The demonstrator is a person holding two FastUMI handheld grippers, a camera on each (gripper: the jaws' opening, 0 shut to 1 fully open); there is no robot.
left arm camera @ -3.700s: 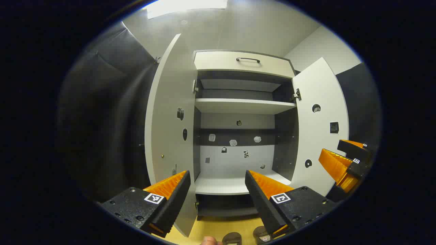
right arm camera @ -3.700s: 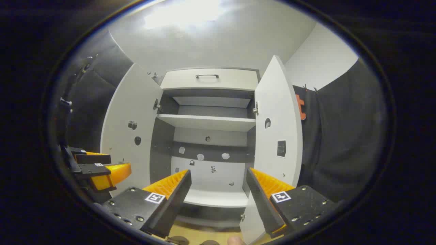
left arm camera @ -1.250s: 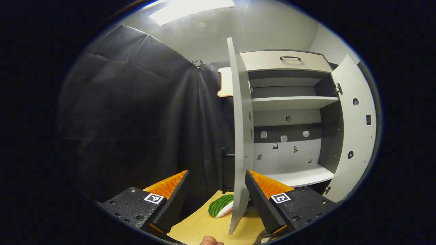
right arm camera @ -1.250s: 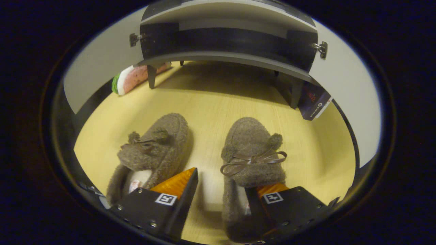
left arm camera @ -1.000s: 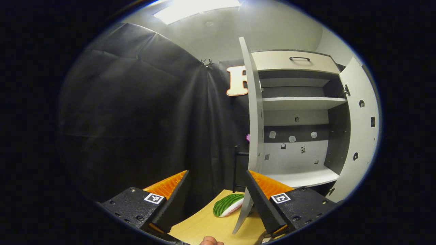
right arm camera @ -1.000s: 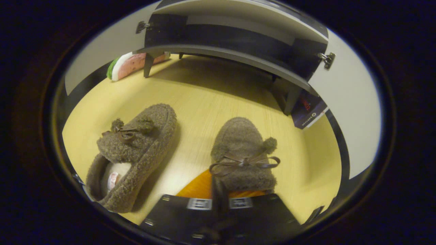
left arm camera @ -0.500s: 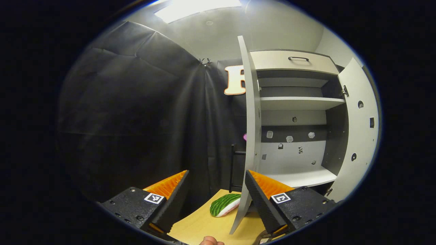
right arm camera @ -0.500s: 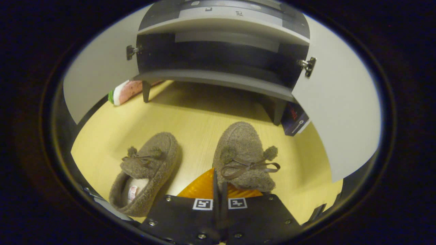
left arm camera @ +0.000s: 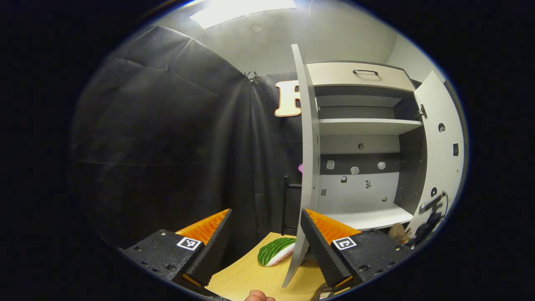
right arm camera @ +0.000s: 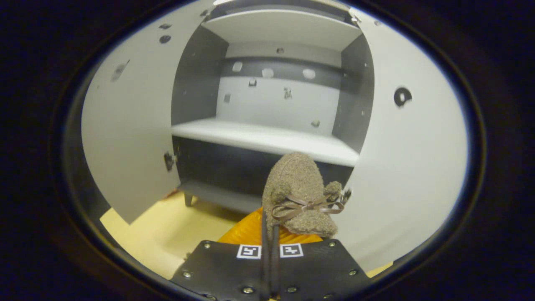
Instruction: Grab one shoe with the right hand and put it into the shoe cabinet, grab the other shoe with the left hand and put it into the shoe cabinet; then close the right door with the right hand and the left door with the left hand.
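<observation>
1. Up off the floor [right arm camera: 138,234]: shoe [right arm camera: 299,196], pinched in the right gripper [right arm camera: 269,234], fingers pressed tight on its heel.
2. Just before the cabinet [right arm camera: 267,140], doors wide.
3. Left gripper [left arm camera: 265,234]: fingers wide, holding nothing.

Light is coming from a ceiling panel [left arm camera: 240,7] that's blowing out to pure white glare up top in the left gripper view. The cloth wall [left arm camera: 159,138] on the left is soaking up light and staying dim. Fisheye is bending the cabinet [left arm camera: 363,146] doors into curves near the edges, and something at the far right rim is smearing with motion blur. In the right gripper view things are looking warmer and softer; the shoe [right arm camera: 299,194] is staying fairly sharp, while shadow is pooling under the low shelf [right arm camera: 267,140].
</observation>
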